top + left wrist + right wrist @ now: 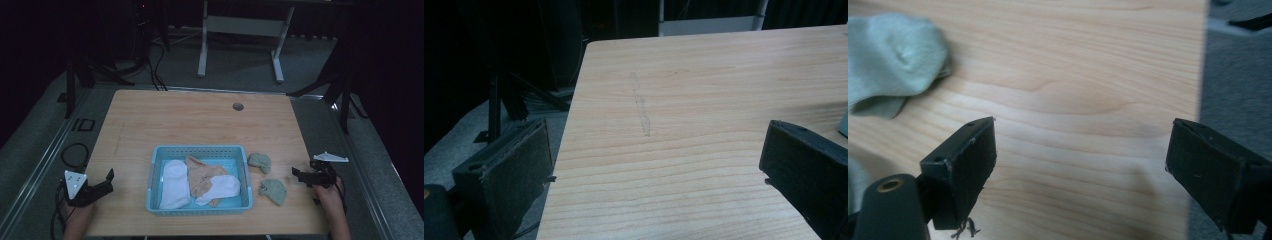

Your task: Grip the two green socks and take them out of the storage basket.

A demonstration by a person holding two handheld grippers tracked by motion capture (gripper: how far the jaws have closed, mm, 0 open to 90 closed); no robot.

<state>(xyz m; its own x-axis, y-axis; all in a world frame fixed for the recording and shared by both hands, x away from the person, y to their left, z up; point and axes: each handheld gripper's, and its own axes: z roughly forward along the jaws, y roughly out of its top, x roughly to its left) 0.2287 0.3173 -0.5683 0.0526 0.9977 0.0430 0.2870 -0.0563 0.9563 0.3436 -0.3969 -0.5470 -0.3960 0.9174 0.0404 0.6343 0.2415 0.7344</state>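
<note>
While the table (pixel 200 120) carries every item, its wooden top lies bare beyond the middle of its near half. A blue basket (pixel 200 210) stands at the near centre and holds two white socks (pixel 174 182) and a tan sock (pixel 200 175), lying across one another. Two green socks rest on the table to the right of the basket: one (pixel 259 161) just beside its far right corner, the other (pixel 273 191) nearer the front edge. The right hand-held gripper (pixel 296 174) sits right of these green socks, apart from them, jaws spread wide with bare wood between them. The left hand-held gripper (pixel 109 176) rests at the table's near left edge, well apart from the basket, jaws wide and holding nothing.
</note>
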